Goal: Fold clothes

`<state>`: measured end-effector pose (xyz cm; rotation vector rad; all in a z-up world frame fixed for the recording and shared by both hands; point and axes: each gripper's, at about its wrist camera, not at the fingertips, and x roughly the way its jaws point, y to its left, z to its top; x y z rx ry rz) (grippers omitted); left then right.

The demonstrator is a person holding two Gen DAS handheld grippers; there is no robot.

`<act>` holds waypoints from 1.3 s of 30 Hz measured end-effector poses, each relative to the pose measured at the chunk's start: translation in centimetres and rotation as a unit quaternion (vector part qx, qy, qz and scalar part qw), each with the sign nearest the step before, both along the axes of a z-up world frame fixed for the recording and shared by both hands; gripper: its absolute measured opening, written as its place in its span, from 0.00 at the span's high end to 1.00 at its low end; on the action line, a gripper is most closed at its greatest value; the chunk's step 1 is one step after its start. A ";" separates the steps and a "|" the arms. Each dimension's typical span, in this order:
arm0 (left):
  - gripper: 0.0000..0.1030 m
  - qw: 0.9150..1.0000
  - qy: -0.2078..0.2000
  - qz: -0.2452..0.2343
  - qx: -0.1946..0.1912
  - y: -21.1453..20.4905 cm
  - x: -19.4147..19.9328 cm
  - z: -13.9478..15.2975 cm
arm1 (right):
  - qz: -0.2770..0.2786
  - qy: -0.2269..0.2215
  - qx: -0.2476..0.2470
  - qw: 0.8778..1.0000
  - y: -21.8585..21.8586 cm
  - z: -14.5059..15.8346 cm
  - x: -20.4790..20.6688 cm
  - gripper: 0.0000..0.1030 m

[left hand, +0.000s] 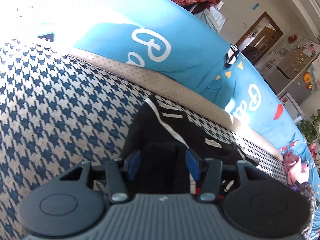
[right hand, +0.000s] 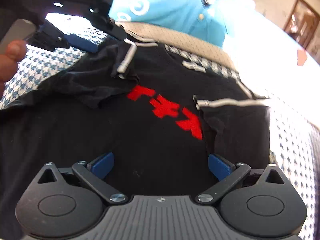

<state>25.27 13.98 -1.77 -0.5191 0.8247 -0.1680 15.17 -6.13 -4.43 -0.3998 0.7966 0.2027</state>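
Black cotton T-shirt with red print [right hand: 160, 108] | we are hovering right gripper [right hand: 161, 165] jaws apart, choosing next fold | left gripper [left hand: 163, 160] jaws apart, sleeve loose between

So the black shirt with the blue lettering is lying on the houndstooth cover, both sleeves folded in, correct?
Not quite: the lettering on the black shirt is red, not blue, as the right wrist view shows. The rest holds: the shirt lies on the houndstooth cover with both sleeves folded in.
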 end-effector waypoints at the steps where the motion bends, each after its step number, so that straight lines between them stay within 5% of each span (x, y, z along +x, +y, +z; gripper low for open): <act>1: 0.51 1.000 0.001 0.004 0.010 0.1 0.0 0.0 | 0.012 -0.017 0.001 1.000 0.1 0.3 -0.3 0.04; 5: 0.45 0.999 0.009 0.012 0.039 0.2 -0.3 0.1 | 0.051 -0.046 0.041 0.997 0.1 0.9 -0.3 0.17; 13: 0.31 0.996 0.032 0.014 0.088 0.2 -0.5 -0.1 | 0.003 0.000 0.189 0.982 -2.8 1.4 3.6 0.44; 18: 0.27 0.991 0.040 -0.009 0.124 -0.3 -1.1 -0.3 | -0.015 -0.009 0.233 0.972 -3.7 1.4 5.5 0.48; 25: 0.18 0.983 0.042 -0.027 0.176 -0.7 -1.8 -0.5 | 0.001 -0.002 0.272 0.962 -3.3 0.8 6.8 0.48; 31: 0.14 0.978 0.054 -0.038 0.198 -0.7 -2.2 -1.1 | 0.027 -0.014 0.258 0.966 -1.8 0.8 7.0 0.50; 39: 0.12 0.974 0.064 -0.047 0.211 -0.9 -2.2 -1.5 | 0.036 -0.013 0.250 0.968 -1.0 -0.4 8.1 0.84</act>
